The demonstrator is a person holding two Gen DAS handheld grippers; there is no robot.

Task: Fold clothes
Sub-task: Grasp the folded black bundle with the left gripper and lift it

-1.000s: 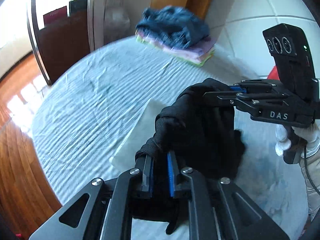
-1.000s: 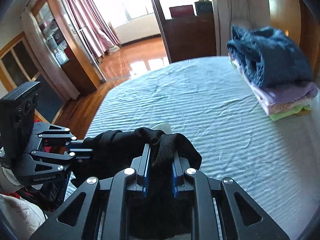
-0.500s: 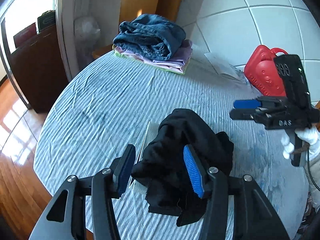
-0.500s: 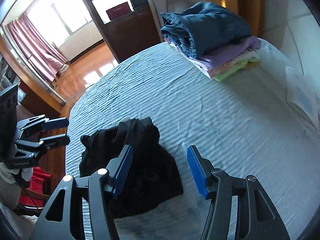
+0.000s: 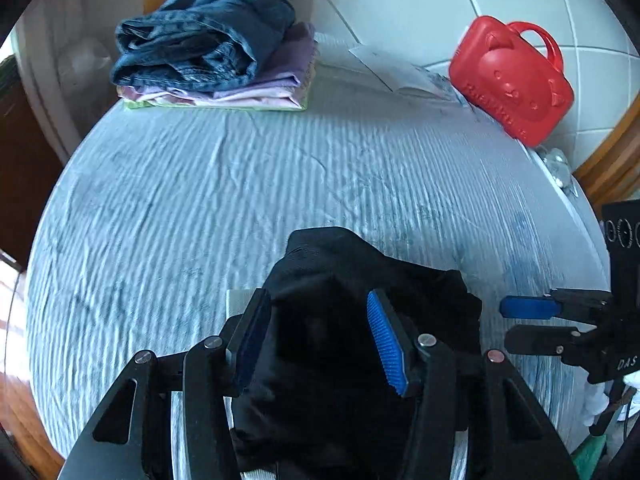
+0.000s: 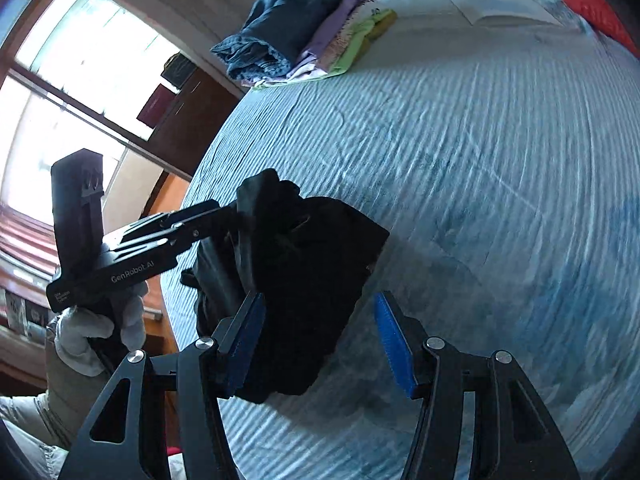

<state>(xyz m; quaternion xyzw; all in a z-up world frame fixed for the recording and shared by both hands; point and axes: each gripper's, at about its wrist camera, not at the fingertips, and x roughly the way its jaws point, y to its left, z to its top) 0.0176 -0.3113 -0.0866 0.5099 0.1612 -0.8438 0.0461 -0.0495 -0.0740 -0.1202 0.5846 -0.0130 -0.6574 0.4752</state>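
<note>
— Both my grippers have let go since a second ago; what else is different?

— Back then each was pinched on the black garment [image 5: 360,320] and holding it up. Now it lies bunched on the blue cloth [image 5: 240,184] near my edge of the table, and I have swung round toward the red case [image 5: 516,80].

— How do your jaws stand?

— My left gripper [image 5: 320,340] is spread wide, fingers either side of the heap. From the right wrist view one of its fingers seems to press into the garment's top fold, but I cannot tell if anything is caught. My right gripper [image 6: 320,340] is just as wide, holding nothing, off the garment's near corner.

— Is it folded?

— Roughly, I judge. It is a lumpy bundle, not a flat one, with a loose flap at the left.

— What could spoil it?

— If I draw the left away with cloth snagged on a ribbed pad, the fold opens. It also sits near the table edge, over something pale [image 5: 240,300], so a sideways nudge could slide it off. If it goes to the stack [image 5: 212,52] of folded clothes at the far side, a grip on only the top layer would let the rest unroll.
</note>
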